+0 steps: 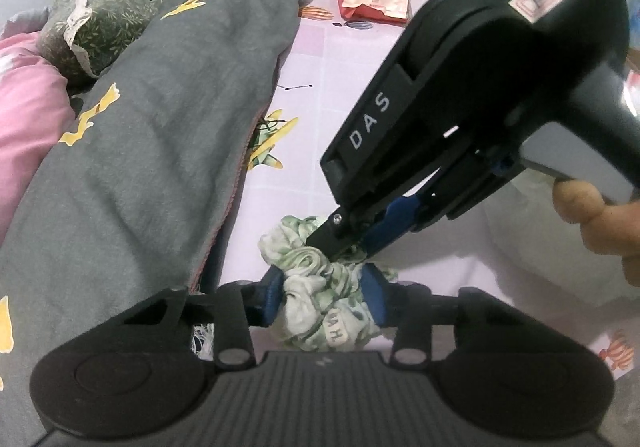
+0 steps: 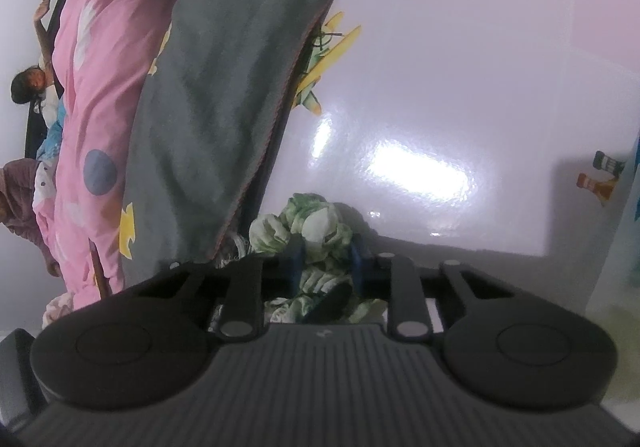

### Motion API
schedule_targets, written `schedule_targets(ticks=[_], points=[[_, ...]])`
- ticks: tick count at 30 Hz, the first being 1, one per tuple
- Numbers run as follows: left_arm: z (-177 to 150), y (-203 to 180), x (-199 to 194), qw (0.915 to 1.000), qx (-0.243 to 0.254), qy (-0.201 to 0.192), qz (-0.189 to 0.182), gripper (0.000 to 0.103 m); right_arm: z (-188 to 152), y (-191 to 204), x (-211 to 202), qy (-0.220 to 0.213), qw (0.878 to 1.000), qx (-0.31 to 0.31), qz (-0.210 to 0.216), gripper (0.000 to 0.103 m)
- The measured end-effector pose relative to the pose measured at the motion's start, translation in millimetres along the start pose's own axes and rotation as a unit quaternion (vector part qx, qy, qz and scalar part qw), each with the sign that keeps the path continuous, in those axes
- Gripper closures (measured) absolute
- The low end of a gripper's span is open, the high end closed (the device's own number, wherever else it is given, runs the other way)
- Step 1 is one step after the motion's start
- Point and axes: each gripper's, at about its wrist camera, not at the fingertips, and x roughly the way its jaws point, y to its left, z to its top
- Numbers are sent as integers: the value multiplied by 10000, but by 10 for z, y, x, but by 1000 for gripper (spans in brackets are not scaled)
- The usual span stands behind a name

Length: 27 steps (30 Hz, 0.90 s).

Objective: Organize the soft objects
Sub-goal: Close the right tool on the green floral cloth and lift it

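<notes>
Now both your claws pinch the same crumpled green-and-white cloth (image 1: 320, 287) on the pink bed sheet (image 1: 360, 95): left claw (image 1: 326, 305) narrow around it, right claw (image 1: 348, 249) clamped tight.

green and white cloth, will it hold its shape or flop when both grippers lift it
The green and white cloth is bunched in soft folds, so it will likely droop and unfurl. It looks thin, probably light. With the left gripper and right gripper pinching separate folds, it may stretch between them.
</notes>
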Motion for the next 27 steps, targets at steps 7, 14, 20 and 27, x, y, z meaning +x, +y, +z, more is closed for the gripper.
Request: schedule_targets(ticks=[7, 14, 20, 27], points=[[12, -14, -68, 10000, 14, -84, 15, 65, -27, 2, -70, -85, 10000, 4, 47, 87], [22, -5, -128, 9998, 33, -178, 21, 65, -59, 63, -105, -158, 9998, -24, 68, 88], [31, -14, -189, 9996, 79, -270, 16, 66, -83, 77, -175, -236, 9997, -56, 96, 88], [65, -47, -244, 9993, 115, -364, 13, 68, -110, 85, -232, -318, 9994, -97, 91, 89]])
